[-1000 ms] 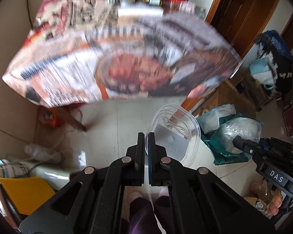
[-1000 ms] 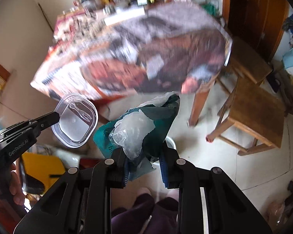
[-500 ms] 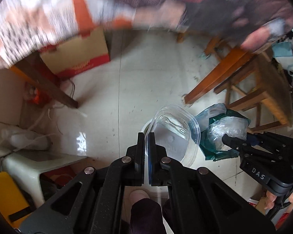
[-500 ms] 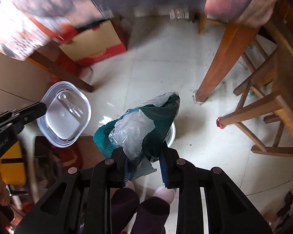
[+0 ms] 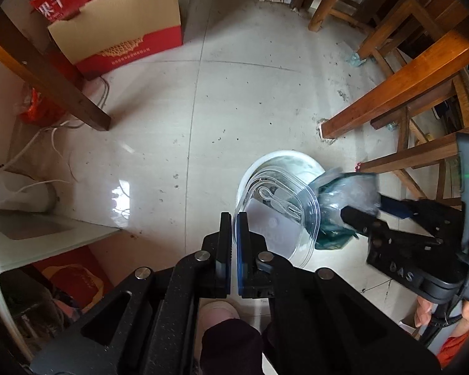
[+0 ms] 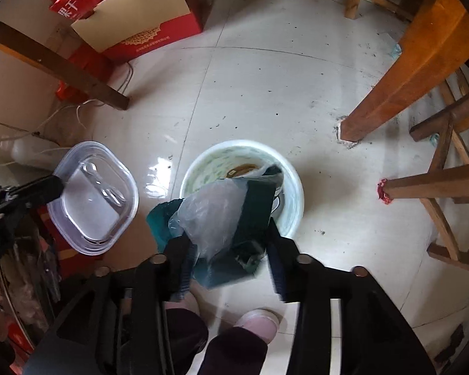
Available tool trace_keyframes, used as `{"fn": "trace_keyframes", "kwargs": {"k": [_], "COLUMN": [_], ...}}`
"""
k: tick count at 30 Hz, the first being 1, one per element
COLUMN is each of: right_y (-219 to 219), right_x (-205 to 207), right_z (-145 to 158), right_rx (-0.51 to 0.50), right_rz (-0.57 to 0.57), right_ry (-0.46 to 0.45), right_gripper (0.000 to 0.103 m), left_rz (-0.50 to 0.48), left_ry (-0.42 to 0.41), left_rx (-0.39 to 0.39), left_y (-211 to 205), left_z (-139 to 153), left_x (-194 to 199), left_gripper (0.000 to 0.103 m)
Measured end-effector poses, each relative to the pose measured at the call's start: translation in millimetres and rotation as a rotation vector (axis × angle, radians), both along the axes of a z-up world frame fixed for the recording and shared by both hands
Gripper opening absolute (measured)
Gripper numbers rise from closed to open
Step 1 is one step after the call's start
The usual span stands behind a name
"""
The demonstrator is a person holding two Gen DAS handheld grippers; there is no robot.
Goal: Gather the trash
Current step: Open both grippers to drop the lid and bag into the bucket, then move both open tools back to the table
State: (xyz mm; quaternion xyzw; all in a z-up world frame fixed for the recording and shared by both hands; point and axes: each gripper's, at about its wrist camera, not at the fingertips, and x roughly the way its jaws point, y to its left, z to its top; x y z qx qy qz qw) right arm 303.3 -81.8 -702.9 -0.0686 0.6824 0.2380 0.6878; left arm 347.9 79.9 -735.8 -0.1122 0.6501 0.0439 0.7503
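My left gripper [image 5: 233,218] is shut on the rim of a clear plastic container [image 5: 278,215] with a moulded spoon in its lid, held just over a white round bin [image 5: 265,159] on the floor. In the right wrist view the same container [image 6: 93,197] hangs left of the bin [image 6: 294,187]. My right gripper [image 6: 226,240] points down at the bin with its jaws opening. A crumpled green and clear plastic bag [image 6: 222,215] hangs loose between them, over the bin's near rim. From the left wrist view, the right gripper [image 5: 362,204] and bag [image 5: 347,193] sit at the bin's right edge.
A red and tan cardboard box [image 5: 118,25] stands at the back left beside a dark table leg [image 5: 62,87]. Orange wooden table legs [image 6: 400,87] and stool frames [image 6: 447,187] crowd the right. A white appliance with cables [image 5: 18,193] is at the left. The person's slippered feet [image 6: 256,322] stand below.
Both grippers have sunk from table height to just above the floor bin. The right jaws have spread apart and the bag now hangs loose between them.
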Motion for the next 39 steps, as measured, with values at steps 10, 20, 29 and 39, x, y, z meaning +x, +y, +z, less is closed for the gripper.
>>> {"fn": "trace_keyframes", "kwargs": {"k": [10, 20, 29, 39], "right_y": [-26.7, -35.3, -36.2, -26.5], "right_x": [-0.4, 0.3, -0.3, -16.6], "right_z": [25.2, 85.5, 179.6, 334.2], "right_rx": [0.019, 0.015, 0.046, 0.102], "right_rz": [-0.092, -0.106, -0.122, -0.133], "right_ry": [-0.003, -0.075, -0.152, -0.33], "right_gripper": [0.065, 0.065, 0.065, 0.065], "left_rz": [-0.037, -0.054, -0.075, -0.049], "left_ry": [-0.012, 0.021, -0.024, -0.222], "left_rx": [-0.057, -0.1, -0.045, 0.024], "left_y": [-28.0, -54.8, -41.6, -12.0], "left_z": [-9.7, 23.4, 127.5, 310.5], "left_x": [18.7, 20.6, 7.5, -7.0], "left_gripper": [0.001, 0.03, 0.03, 0.031]}}
